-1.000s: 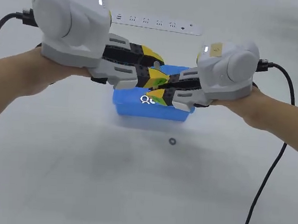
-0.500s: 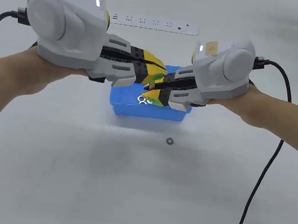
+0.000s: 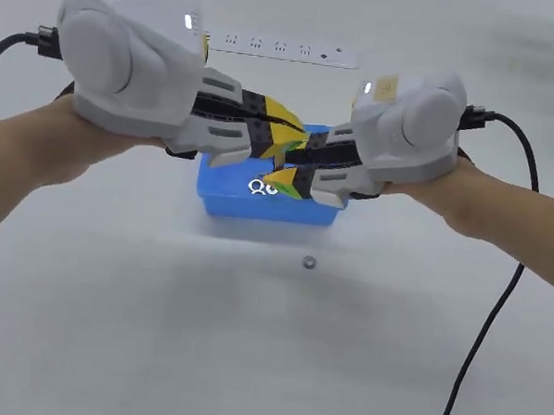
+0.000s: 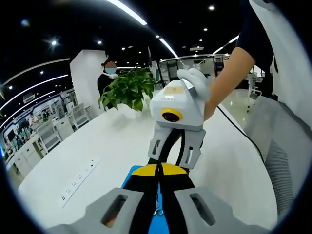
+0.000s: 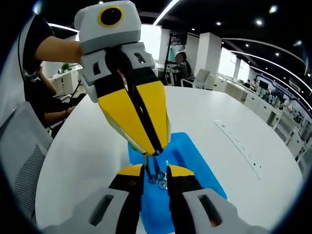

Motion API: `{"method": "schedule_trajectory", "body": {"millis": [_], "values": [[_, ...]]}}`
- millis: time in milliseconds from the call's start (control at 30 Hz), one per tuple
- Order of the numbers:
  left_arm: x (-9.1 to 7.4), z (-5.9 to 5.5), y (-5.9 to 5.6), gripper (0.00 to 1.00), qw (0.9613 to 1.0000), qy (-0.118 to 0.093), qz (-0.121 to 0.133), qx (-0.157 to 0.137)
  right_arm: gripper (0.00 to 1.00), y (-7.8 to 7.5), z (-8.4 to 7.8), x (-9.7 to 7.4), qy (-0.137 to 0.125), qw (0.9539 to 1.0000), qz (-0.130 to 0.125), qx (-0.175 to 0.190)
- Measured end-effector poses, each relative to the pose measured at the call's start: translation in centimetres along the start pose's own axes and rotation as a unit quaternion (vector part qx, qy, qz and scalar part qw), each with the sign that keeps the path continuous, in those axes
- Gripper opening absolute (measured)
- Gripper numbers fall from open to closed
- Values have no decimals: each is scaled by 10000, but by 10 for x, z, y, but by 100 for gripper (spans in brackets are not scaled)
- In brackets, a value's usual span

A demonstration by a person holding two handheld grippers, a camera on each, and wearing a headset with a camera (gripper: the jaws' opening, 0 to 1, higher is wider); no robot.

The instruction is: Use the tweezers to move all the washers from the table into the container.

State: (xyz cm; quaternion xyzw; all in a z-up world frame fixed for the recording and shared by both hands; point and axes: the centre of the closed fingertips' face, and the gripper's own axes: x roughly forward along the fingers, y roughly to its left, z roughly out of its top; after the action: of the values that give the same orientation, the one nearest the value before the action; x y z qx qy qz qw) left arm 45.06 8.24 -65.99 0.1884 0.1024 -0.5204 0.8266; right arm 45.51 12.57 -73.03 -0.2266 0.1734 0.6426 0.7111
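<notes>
- Over the container, left gripper and right gripper point inward, tips meeting.
- Left seems clenched on tweezers; right's hold I cannot tell.

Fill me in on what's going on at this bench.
A person holds a gripper in each hand, and the two meet tip to tip over a blue container. The left gripper is shut on what look like thin tweezers, which point down into the container. The right gripper has its jaws apart just beside them. A few washers already lie inside the container. One washer sits on the table in front of it, not yet picked up.
</notes>
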Motion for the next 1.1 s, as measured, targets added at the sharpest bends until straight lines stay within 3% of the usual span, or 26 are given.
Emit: {"method": "schedule_trajectory", "body": {"millis": [267,400,667,833,1100], "values": [[-14,5,10,4,9987,-132,479,-149,30,0,-2,-8,-8,9995,-277,139],[-20,18,14,4,9945,-532,742,-507,36,2,-1,-17,-78,9987,-399,302],[-33,33,12,4,9924,-708,831,-568,46,4,-7,-47,-117,9970,-667,370],[-34,38,0,4,9928,-744,746,-572,53,10,-21,-66,-99,9955,-814,480],[-31,49,-24,4,9950,-751,568,-319,67,40,-40,-92,-57,9971,-619,434]]}}
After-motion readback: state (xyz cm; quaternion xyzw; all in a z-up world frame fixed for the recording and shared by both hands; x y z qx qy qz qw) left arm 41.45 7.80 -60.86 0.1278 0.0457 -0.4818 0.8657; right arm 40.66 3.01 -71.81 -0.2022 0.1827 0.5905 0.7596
